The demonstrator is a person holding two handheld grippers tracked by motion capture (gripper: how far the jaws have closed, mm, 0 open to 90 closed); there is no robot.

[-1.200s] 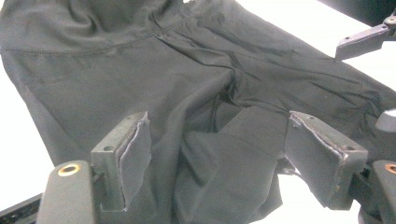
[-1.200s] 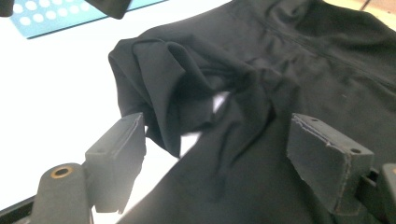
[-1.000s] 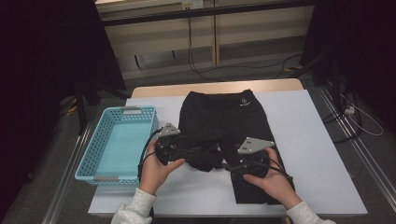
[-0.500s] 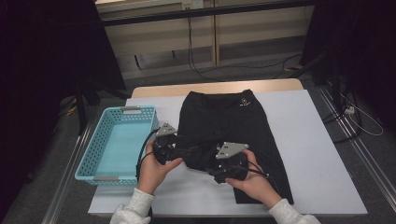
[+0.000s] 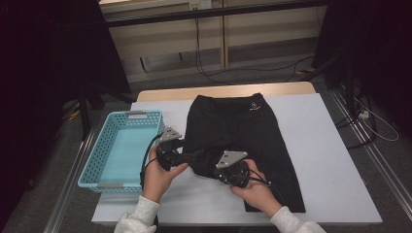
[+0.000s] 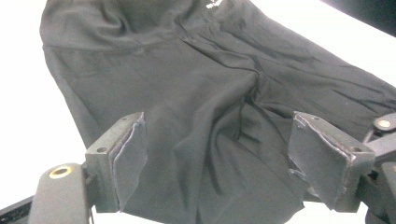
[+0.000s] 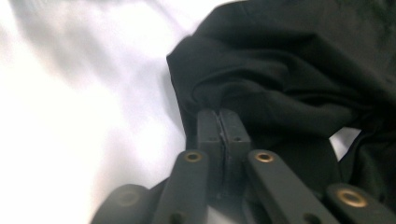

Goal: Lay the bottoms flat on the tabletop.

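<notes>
While the black shorts (image 5: 243, 141) lay flat across the middle of the white table (image 5: 330, 160), waistband toward the top of the frame, both grippers worked at the bunched hem in the lower centre. The right gripper (image 7: 218, 122) had just been closing its jaws, which now sat pressed together, seemingly pinching a thin fold of the shorts' edge. The left gripper (image 6: 217, 158) held its jaws spread, cloth lying between them unpressed. To fold well, the left should probably close on the hem before either hand lifts, keeping both pinches level. A light blue basket (image 5: 104, 162) waited at the left.
</notes>
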